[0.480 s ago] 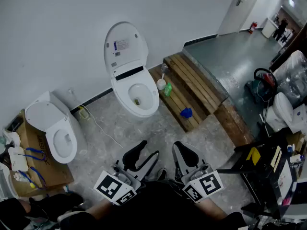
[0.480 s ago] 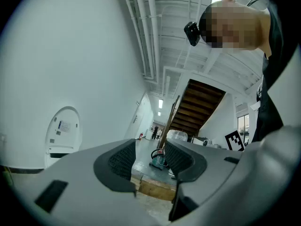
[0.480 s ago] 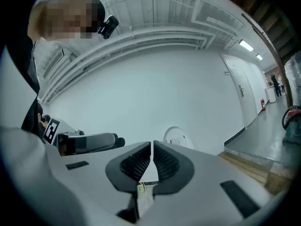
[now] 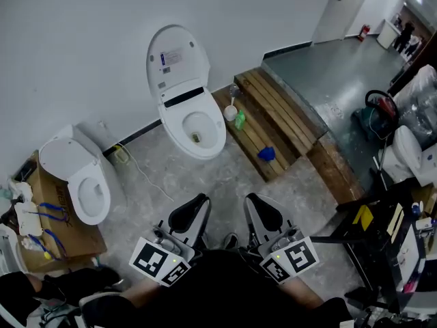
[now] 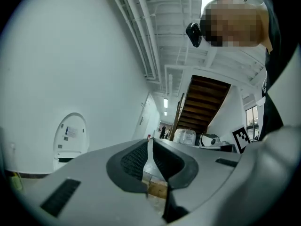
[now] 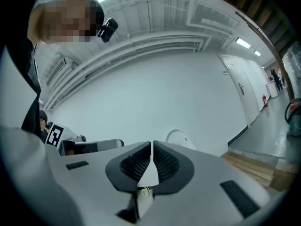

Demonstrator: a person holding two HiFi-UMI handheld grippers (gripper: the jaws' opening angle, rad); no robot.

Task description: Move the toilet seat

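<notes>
Toilet seat (image 4: 217, 139) seemingly down on bowl, lid (image 4: 171, 57) upright at wall, just left of wooden step (image 4: 276, 125). Left gripper (image 4: 201, 203), right gripper (image 4: 253, 204) clenched empty, well short of step: reach not yet started.

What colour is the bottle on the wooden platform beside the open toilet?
Green. The bottle shows best in the head view.

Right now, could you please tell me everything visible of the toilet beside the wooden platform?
The white toilet looks glossy and hard. Its oval lid stands raised, back toward the wall, with labels on its inner face and a dark strip at the hinge. The open bowl sits on the grey floor, close to the wooden platform.
</notes>
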